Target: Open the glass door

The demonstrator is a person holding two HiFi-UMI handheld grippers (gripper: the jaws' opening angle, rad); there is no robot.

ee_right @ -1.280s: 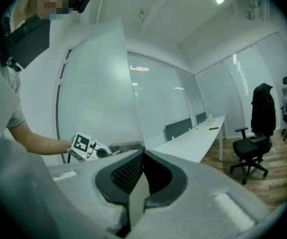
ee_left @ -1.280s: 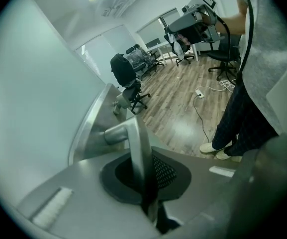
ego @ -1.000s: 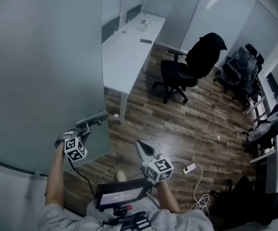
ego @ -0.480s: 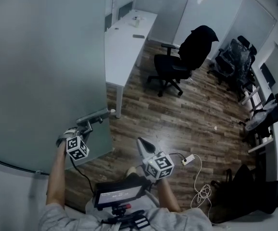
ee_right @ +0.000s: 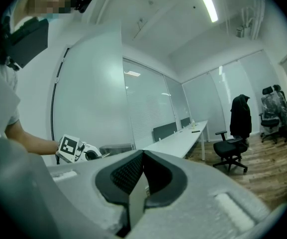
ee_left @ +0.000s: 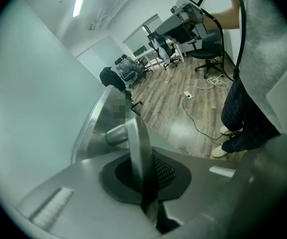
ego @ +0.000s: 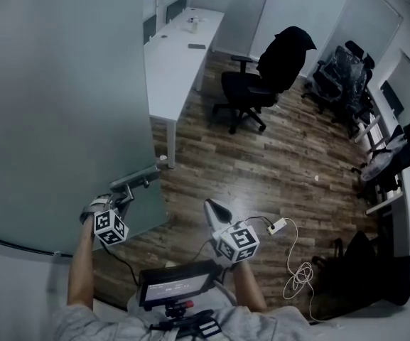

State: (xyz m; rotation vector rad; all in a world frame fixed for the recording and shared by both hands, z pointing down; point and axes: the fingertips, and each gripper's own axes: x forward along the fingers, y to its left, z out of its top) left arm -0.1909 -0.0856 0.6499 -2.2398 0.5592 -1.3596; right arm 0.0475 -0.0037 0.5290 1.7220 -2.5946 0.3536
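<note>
The frosted glass door [ego: 55, 98] fills the left of the head view, with a metal lever handle [ego: 135, 178] near its free edge. My left gripper [ego: 124, 190] is shut on that handle. In the left gripper view the handle [ee_left: 135, 136] runs as a flat metal blade straight between the dark pads of the left gripper [ee_left: 144, 180]. My right gripper [ego: 214, 208] hangs apart from the door, over the wood floor. Its jaws are shut with nothing in them, and it points level into the room [ee_right: 142, 176]. The right gripper view shows the door [ee_right: 91, 93] from the side.
A long white desk [ego: 176, 55] stands just past the door's edge. Beyond it is a black office chair [ego: 261, 84] with a jacket over it. A power strip with a white cable [ego: 279, 226] lies on the floor at the right. Several more chairs [ego: 347, 77] line the right wall.
My left gripper has stayed shut on the handle and moved with the door. The desk and chair have slid up and left in the head view. The right gripper has drifted slightly.
</note>
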